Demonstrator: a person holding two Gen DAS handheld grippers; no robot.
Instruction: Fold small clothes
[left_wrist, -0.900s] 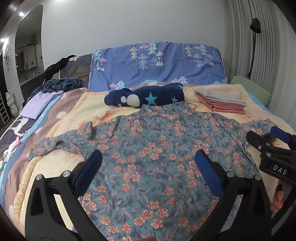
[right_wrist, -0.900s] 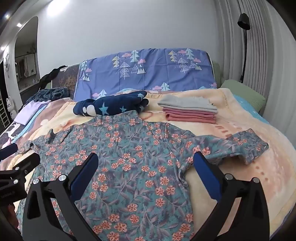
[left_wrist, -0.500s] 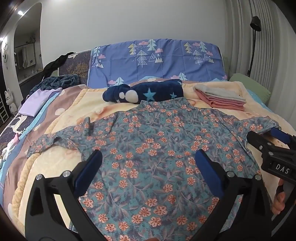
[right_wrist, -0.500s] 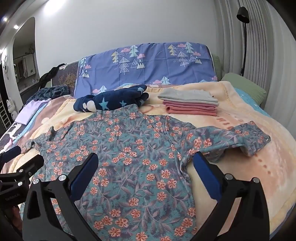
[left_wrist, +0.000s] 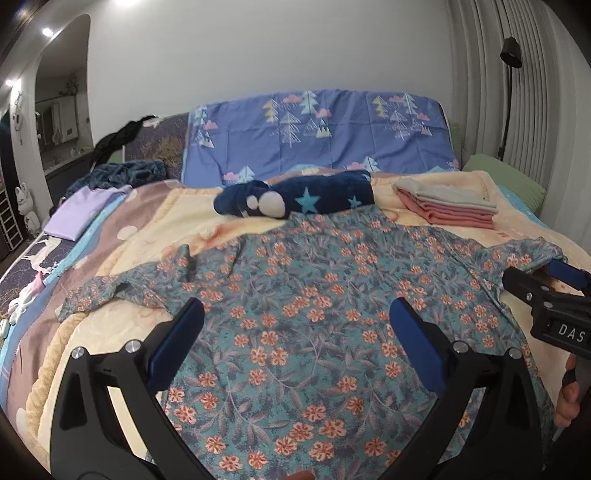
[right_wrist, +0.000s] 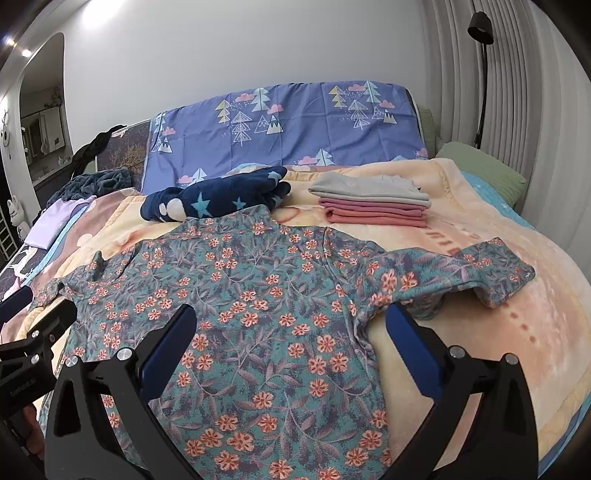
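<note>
Both views tilted down slightly since earlier frame; shirt seen lower, nothing gripped. Teal floral long-sleeved shirt (left_wrist: 314, 314) spread flat on bed's peach blanket (right_wrist: 517, 350), sleeves out, unfolded. Left tool (left_wrist: 295, 336), right tool (right_wrist: 290, 336) held wide, empty. Grey-and-pink folded stack (right_wrist: 369, 203) already done.

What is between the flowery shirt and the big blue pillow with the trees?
In both wrist views, a dark blue starry bundle lies between the flowery shirt and the tree-print pillow, its near edge meeting the shirt's collar.
</note>
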